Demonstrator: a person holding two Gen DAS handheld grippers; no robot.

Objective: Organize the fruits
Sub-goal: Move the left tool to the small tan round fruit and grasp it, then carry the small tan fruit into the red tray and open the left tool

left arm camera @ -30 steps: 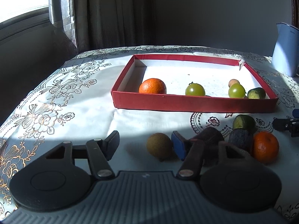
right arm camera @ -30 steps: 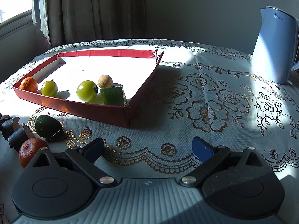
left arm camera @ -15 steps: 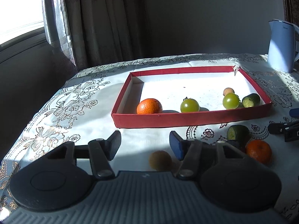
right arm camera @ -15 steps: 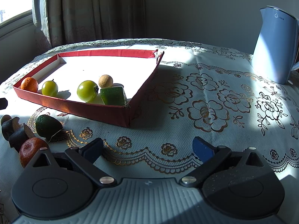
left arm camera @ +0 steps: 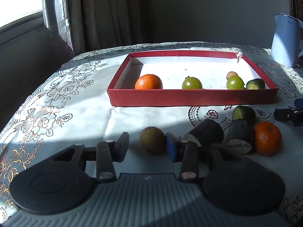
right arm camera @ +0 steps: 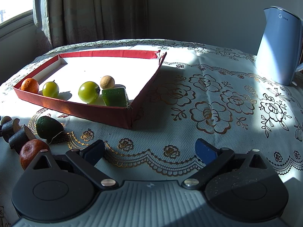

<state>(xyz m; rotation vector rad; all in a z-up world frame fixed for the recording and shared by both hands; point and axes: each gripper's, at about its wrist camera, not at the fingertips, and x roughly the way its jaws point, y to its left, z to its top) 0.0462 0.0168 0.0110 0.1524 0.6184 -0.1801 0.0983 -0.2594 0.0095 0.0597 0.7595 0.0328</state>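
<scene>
Our left gripper (left arm camera: 146,145) is closing around a brown fruit (left arm camera: 151,140) in front of the red tray (left arm camera: 189,99), not yet clamped. Our right gripper (right arm camera: 149,151) hangs wide and empty. An orange (left arm camera: 267,138) and dark pieces (left arm camera: 206,132) wait before the tray. Five fruits lie inside it, so about half remains.

The left gripper (left arm camera: 147,147) sits low in the frame's centre, pointing downward, its two fingers still visibly parted and nothing pressed by either pad. The right gripper (right arm camera: 149,149) angles downward too, fingers spread wide, gripping nothing.
</scene>
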